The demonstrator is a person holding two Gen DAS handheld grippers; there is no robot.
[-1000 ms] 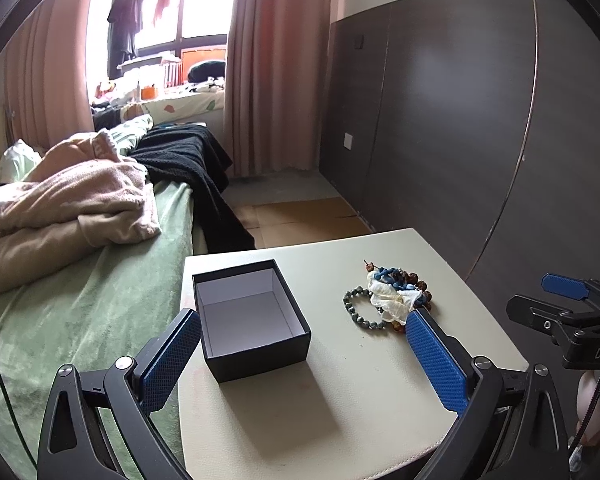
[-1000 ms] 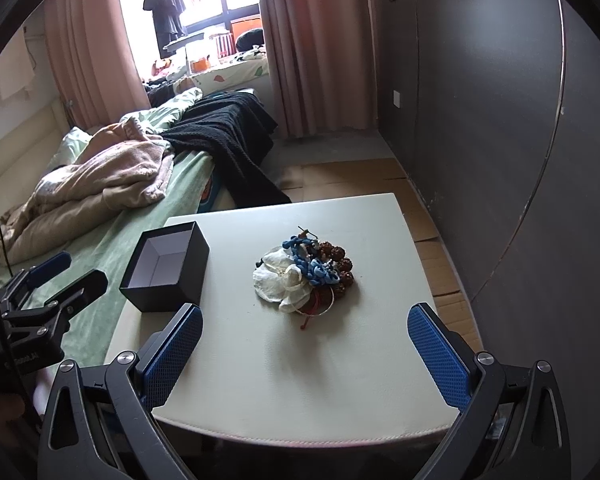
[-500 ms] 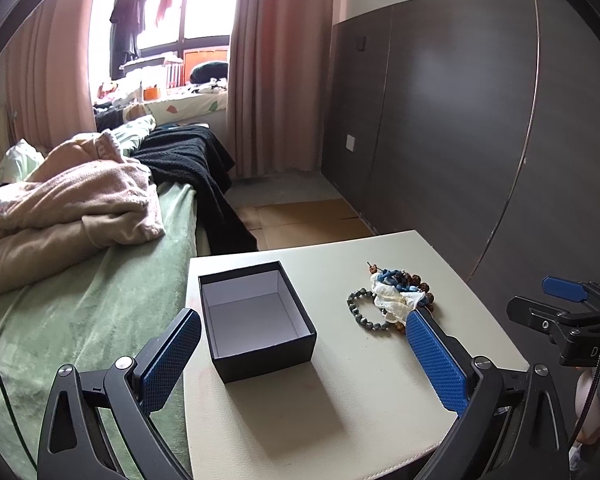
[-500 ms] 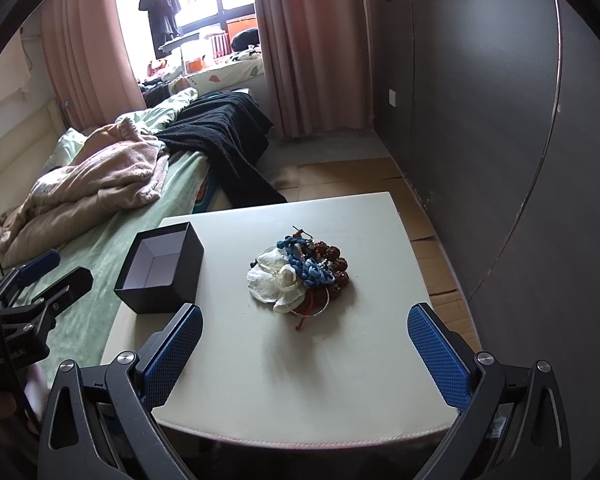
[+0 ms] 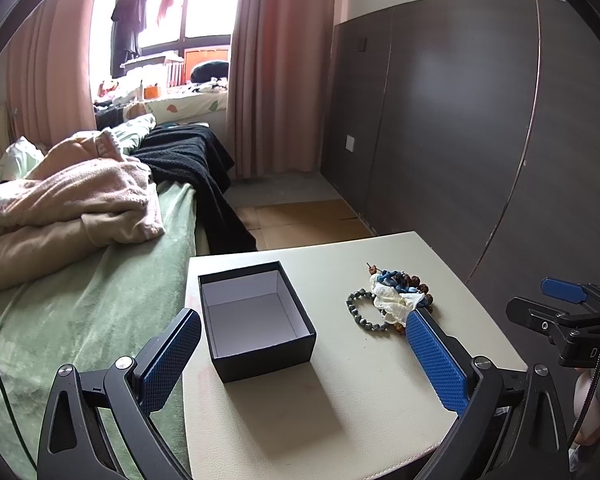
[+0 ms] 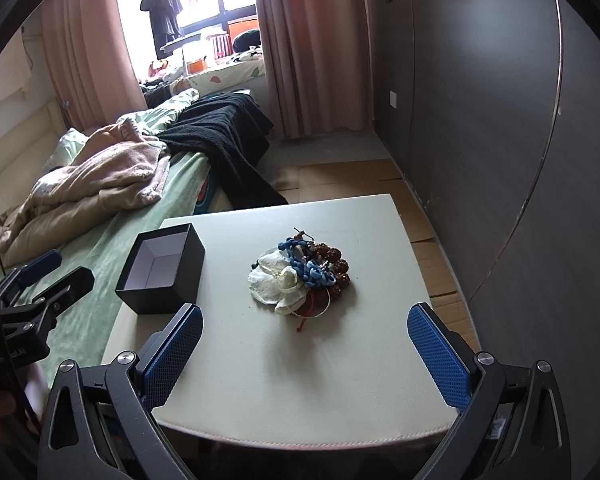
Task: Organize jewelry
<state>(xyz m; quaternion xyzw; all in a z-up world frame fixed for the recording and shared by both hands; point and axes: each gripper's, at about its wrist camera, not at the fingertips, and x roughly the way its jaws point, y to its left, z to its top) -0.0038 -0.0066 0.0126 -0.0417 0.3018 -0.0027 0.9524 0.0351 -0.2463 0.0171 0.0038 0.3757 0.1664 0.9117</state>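
Observation:
An open black box (image 5: 256,320) (image 6: 162,270) with a white inside stands empty on the left part of a cream table (image 5: 340,400) (image 6: 300,360). A pile of jewelry (image 5: 396,298) (image 6: 302,276) lies to its right: blue cord pieces, brown beads, a white piece, a red cord and a grey-green bead bracelet (image 5: 362,312). My left gripper (image 5: 300,360) is open, held above the table's near edge, with the box between its blue pads. My right gripper (image 6: 304,354) is open too, hovering short of the jewelry pile. Neither holds anything.
A bed (image 5: 80,300) with a green sheet, a pink blanket (image 5: 72,200) and a black throw (image 5: 192,164) adjoins the table's left side. A dark panelled wall (image 5: 460,120) runs along the right. Cardboard sheets (image 5: 300,224) cover the floor beyond the table.
Both grippers have drifted slightly; the box and jewelry sit a little differently in each view. Nothing on the table has moved, and both grippers stay open.

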